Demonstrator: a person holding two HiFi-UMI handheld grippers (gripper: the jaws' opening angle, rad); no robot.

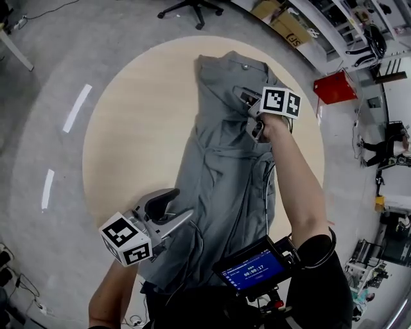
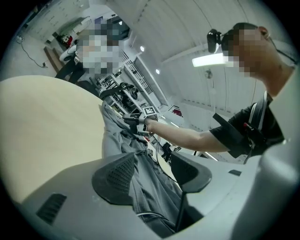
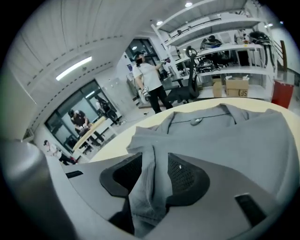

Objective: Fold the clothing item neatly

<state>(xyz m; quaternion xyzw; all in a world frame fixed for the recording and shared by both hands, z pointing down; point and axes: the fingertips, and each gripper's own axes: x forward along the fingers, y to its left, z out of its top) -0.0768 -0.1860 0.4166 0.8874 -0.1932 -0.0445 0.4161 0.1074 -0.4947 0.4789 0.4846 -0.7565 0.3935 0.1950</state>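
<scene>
A grey collared garment lies lengthwise on the round wooden table, collar at the far end. At its near hem, my left gripper is shut on bunched cloth; in the left gripper view the fabric runs up from between the jaws. My right gripper rests on the upper right part, below the collar. In the right gripper view a loose fold hangs between the jaws, which stand open, their pads apart from it. The right gripper also shows far off in the left gripper view.
Bare tabletop spreads left of the garment. Beyond the table stand a red box, a cardboard box and an office chair. A screen hangs at the person's chest. Another person stands in the background.
</scene>
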